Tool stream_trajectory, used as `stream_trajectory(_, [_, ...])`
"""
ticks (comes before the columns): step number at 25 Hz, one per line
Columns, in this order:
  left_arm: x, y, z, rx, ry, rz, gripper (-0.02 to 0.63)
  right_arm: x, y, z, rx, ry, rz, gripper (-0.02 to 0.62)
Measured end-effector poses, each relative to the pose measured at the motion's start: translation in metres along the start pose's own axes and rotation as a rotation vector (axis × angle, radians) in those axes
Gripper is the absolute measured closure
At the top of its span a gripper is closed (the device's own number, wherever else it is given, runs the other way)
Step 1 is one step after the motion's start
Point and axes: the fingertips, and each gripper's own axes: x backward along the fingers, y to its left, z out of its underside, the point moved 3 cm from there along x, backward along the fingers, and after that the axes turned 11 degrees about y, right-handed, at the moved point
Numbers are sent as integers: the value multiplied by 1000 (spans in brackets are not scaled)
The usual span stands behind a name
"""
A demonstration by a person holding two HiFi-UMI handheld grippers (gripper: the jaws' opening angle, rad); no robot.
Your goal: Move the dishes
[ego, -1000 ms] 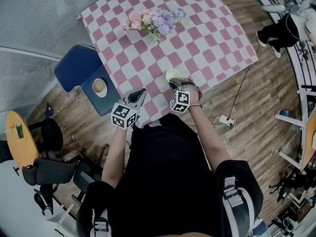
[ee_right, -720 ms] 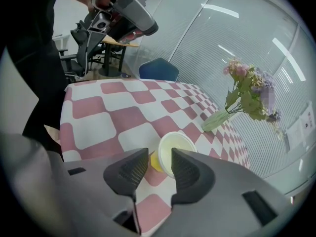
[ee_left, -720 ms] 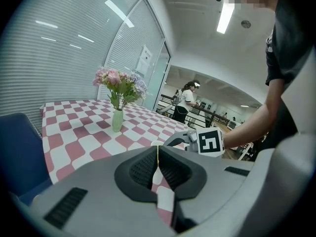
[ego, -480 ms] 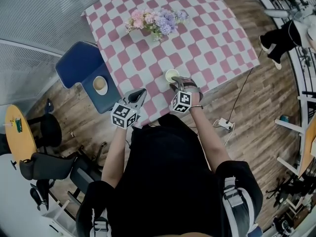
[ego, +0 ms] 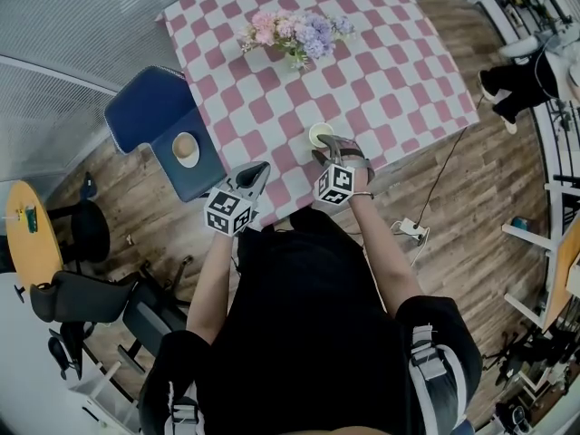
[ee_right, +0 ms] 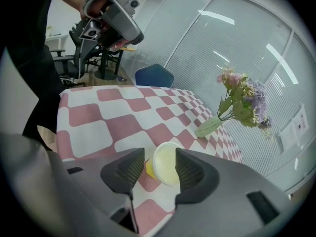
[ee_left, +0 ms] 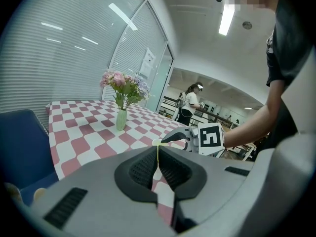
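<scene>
Right gripper view: R hand-held gripper (ee_right: 159, 155) jaws apart round upright cup (ee_right: 167, 168) (mouth up).

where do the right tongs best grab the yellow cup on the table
Take the yellow cup by its round side wall, below the rim, coming from the table 's near edge. The right tongs straddle it there, jaws apart, so closing should hold it.

Likely office: glass partitions (ee_right: 237, 38), swivel chairs (ego: 82, 299)
</scene>
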Motion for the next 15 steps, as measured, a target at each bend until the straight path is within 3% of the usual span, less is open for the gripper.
stream_trajectory(7, [29, 19, 8, 2, -24, -8, 581, 9, -4, -40, -1, -26, 66, 376])
stream_trajectory(15, [96, 60, 36, 40, -47, -72, 581, 9, 23, -117, 53, -70, 55, 374])
